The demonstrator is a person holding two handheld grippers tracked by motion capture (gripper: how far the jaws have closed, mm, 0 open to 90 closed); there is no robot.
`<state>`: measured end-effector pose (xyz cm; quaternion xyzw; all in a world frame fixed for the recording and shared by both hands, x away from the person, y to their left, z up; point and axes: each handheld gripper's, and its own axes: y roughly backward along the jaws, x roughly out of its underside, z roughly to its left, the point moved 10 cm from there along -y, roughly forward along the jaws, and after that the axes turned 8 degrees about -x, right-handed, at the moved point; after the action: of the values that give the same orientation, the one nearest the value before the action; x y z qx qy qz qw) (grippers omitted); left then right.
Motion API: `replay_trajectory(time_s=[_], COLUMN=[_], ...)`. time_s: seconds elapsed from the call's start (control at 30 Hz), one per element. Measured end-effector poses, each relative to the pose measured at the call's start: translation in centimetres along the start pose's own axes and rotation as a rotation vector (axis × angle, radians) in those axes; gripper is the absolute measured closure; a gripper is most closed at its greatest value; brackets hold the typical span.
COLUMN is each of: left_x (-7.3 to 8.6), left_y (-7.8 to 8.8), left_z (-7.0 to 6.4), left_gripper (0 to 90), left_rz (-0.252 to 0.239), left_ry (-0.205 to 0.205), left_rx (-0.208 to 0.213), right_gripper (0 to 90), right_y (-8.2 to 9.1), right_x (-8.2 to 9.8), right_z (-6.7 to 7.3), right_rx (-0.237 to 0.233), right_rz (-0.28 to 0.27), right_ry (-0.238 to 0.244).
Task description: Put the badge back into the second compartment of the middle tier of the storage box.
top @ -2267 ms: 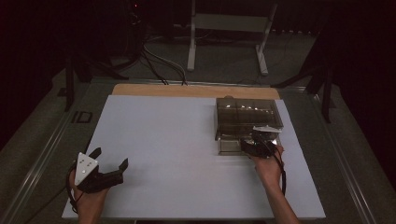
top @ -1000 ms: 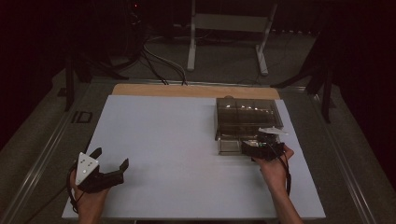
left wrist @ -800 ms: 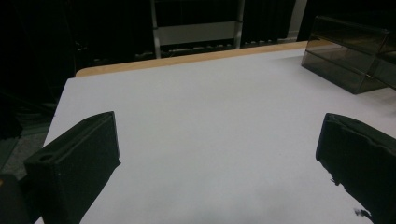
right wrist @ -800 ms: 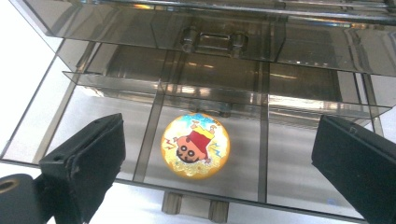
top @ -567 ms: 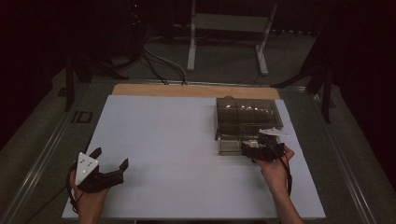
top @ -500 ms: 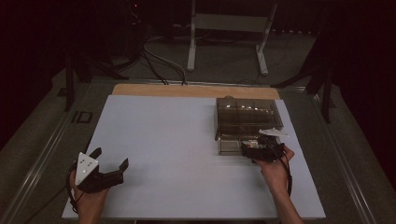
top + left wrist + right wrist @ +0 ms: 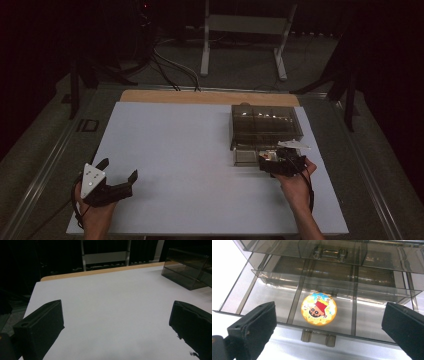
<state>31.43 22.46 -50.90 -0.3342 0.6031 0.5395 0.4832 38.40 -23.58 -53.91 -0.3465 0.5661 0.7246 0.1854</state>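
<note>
Though tinted walls blur the drawer (image 7: 287,302), its badge (image 7: 319,309) lies visible.

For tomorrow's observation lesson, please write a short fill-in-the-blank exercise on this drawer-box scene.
1. The round badge lies in the ____ compartment of the open drawer.
2. The right gripper is ____.
3. The left gripper hovers over the ____ table.
4. The drawer box is made of see-through, smoke-grey ____.

Missing words: middle; open; white; plastic

The room around the white table (image 7: 200,150) is dim and nearly black. Glare streaks the smoky drawer box (image 7: 332,277); the nearest jaws blur, and the high view is grainy.
</note>
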Motion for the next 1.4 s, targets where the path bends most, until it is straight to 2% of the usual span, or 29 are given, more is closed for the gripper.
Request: replay_trajectory(time_s=[0.57, 1.4], left_x=[0.0, 0.0], left_y=[0.0, 0.0], left_z=[0.0, 0.0], left_gripper=[1.0, 0.9], left_rz=[0.0, 0.0], left_ry=[0.001, 0.004], left_rx=[-0.001, 0.002], right_gripper=[0.0, 0.0], right_y=[0.2, 1.4], right_x=[0.9, 2.2], right_z=[1.2, 0.7], right_rx=[-0.041, -0.037], right_rz=[0.011, 0.008], right_ry=[0.033, 0.059])
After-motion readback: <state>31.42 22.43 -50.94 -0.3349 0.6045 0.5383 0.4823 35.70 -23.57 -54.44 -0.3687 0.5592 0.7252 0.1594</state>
